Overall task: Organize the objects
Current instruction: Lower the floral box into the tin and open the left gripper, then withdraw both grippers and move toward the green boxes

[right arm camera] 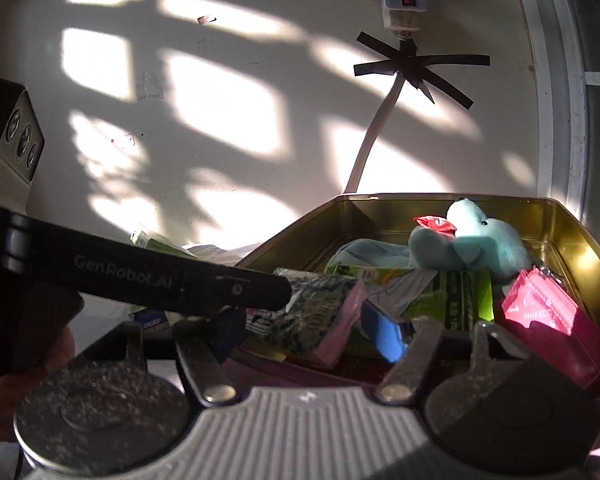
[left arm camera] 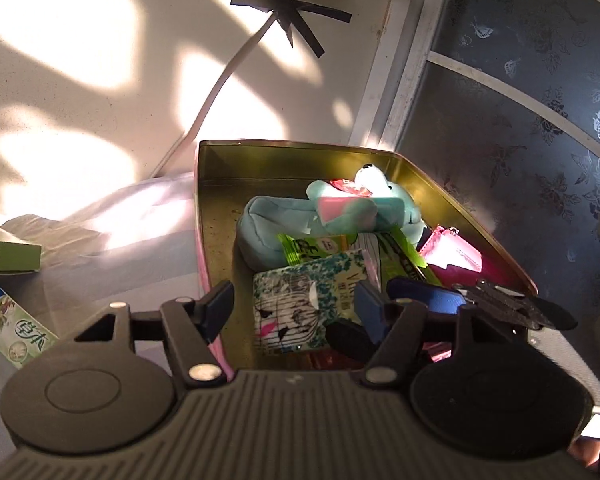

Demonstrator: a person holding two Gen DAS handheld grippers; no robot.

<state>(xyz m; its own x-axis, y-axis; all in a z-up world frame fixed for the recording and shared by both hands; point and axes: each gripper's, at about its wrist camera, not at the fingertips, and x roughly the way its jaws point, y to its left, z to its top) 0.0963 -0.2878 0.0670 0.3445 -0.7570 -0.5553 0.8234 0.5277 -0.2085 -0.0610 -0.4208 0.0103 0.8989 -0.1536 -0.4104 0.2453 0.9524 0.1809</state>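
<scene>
Against a sunlit wall sits a gold-lined tin on a pale bedsheet, and most of the task's things lie inside it. At the far end a teal plush toy lies over a teal pouch; a small red wrapper rests against the toy's head. Nearer the cameras are green packets, a leaf-print tissue pack and, by the right wall of the tin, a pink pouch.

Left gripper hovers over the near end of the tin, jaws apart; the tissue pack shows between its fingers, but the pads do not press on it, and nothing is held. Right gripper hangs just beside it, over the same near edge, also spread with nothing clamped; its blue pad catches the sun. In the right wrist view the left tool's black body crosses in front, with part of a hand below it.

Outside the tin, on the sheet to the left, lie a green box and a toothpaste box. Up on the wall a power strip hangs, its white cable held by crossed black tape
</scene>
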